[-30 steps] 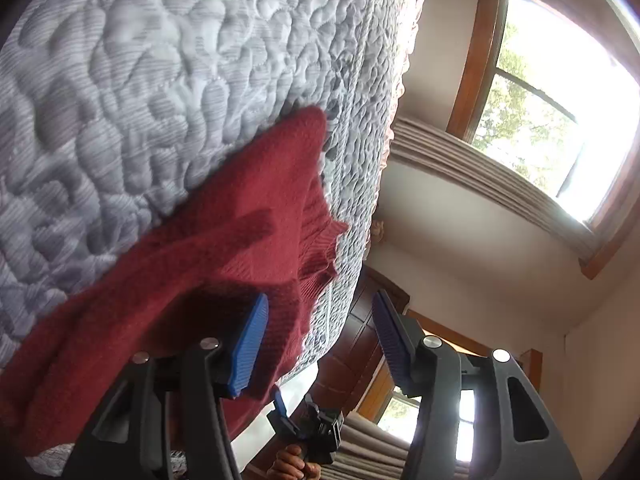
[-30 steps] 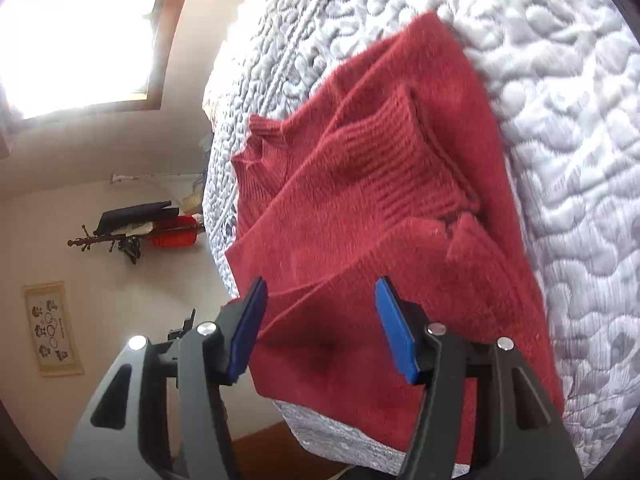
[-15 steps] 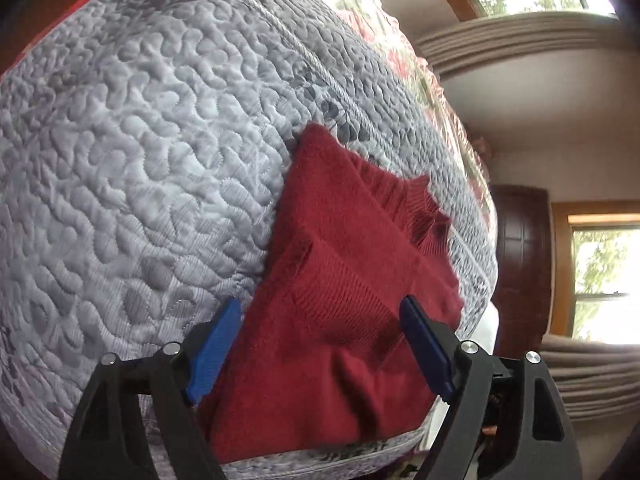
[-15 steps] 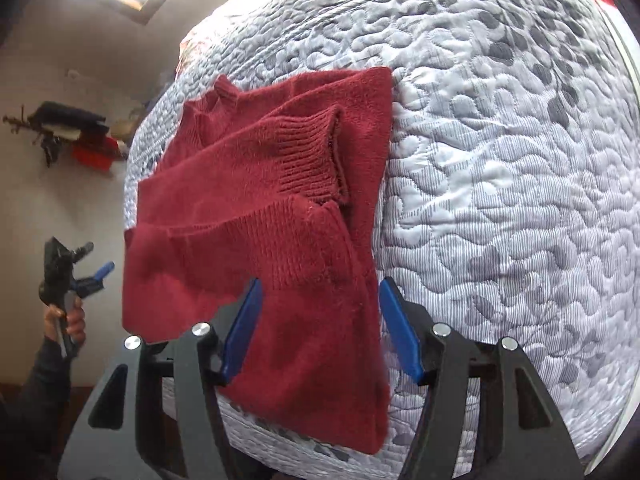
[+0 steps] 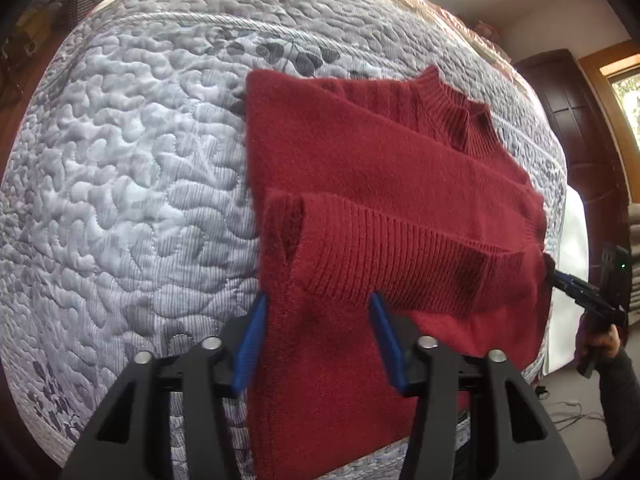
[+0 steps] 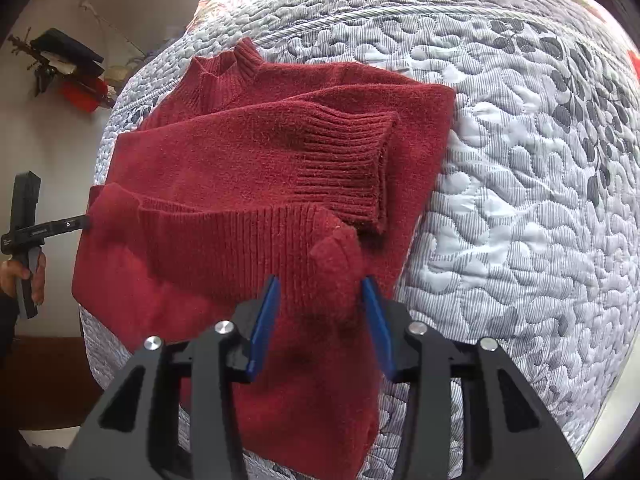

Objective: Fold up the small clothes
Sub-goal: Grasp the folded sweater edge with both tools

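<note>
Red knit sweater point(image 5: 384, 184) lies on grey quilted bedspread point(image 5: 132, 184), both sleeves folded across the body. Left gripper point(image 5: 318, 340) fingers spread wide, straddling the sweater's lower left edge, gripping nothing. Right gripper point(image 6: 320, 320) likewise spread over the lower right portion near a ribbed cuff point(image 6: 348, 172), not clamped
</note>
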The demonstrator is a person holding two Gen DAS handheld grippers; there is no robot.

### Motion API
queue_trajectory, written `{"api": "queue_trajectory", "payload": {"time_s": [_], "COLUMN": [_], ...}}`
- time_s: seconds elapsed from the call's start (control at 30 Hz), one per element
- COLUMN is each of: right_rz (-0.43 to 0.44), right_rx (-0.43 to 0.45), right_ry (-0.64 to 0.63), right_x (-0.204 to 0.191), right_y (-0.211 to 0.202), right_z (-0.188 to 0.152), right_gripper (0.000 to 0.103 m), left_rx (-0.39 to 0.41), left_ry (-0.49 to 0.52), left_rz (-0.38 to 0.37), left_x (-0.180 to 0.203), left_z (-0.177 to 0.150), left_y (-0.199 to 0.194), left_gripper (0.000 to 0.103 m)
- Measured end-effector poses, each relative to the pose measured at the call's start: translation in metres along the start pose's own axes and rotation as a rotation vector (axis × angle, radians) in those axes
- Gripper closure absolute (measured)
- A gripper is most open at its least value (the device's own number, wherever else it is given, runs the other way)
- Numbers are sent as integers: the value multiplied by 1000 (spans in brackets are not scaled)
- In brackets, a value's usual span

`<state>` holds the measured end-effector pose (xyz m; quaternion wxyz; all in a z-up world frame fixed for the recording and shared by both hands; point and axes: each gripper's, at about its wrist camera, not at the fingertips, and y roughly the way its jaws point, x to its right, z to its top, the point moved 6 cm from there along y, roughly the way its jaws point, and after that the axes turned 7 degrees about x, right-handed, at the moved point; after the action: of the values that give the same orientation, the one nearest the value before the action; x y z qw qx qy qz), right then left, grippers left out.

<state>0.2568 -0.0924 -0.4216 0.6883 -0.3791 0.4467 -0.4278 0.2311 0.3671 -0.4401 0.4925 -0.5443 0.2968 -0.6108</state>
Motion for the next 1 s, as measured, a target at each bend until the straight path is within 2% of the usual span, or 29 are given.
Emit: {"api": "queue_trajectory", "payload": {"time_s": [0.07, 0.13, 0.17, 0.27, 0.33, 0.37, 0.4, 0.43, 0.53, 0.6, 0.63, 0.7, 0.73, 0.77, 0.8, 0.9, 1.0], "right_rz": [-2, 3, 2, -13, -31, -40, -56, -79, -111, -69, -39, -33, -34, -41, -70, -96, -101], "right_rx": [2, -1, -3, -10, -16, -19, -18, -20, -12, -17, -14, -16, -20, -17, -13, 2, -8], "right_ry": [9, 9, 7, -7, -24, -32, -39, -39, 37, 81, 98, 104, 103, 92, 68, 16, 5], "right_x": [3, 3, 3, 1, -1, 0, 1, 5, 25, 29, 28, 24, 21, 17, 13, -1, -7], "right_y": [0, 1, 1, 5, 9, 10, 10, 11, 7, 6, 4, 2, 1, 0, 0, -2, 0], "right_z": [0, 1, 1, 3, 5, 5, 5, 5, 4, 1, 1, 1, 2, 2, 3, 6, 4], "right_gripper": [65, 65, 64, 63, 63, 72, 80, 91, 95, 95, 90, 83, 69, 56, 53, 51, 48], "left_rx": [-7, -12, -1, 12, 0, -13, -17, -13, 19, 7, 10, 35, 47, 59, 64, 61, 22], "left_ry": [1, -7, -8, -3, 30, 61, 86, 87, 32, 8, 7, 6, 2, -2, -2, 19, 39], "left_rz": [-8, 7, 21, 30, 41, 86, 135, 161, 207, 206, 196, 151, 125, 98, 83, 70, 75], "left_x": [-1, -4, -6, -7, -4, -3, -4, -7, -21, -27, -28, -24, -22, -20, -18, -11, -6], "left_z": [-1, 1, 3, 8, 9, 9, 9, 9, 10, 5, 3, 2, 2, 3, 4, 9, 13], "left_y": [4, 8, 8, 9, 12, 15, 17, 17, 9, 9, 8, 2, -1, -4, -6, -5, 5], "left_gripper": [54, 44, 33, 32, 45, 64, 76, 79, 84, 85, 85, 85, 84, 78, 68, 57, 54]}}
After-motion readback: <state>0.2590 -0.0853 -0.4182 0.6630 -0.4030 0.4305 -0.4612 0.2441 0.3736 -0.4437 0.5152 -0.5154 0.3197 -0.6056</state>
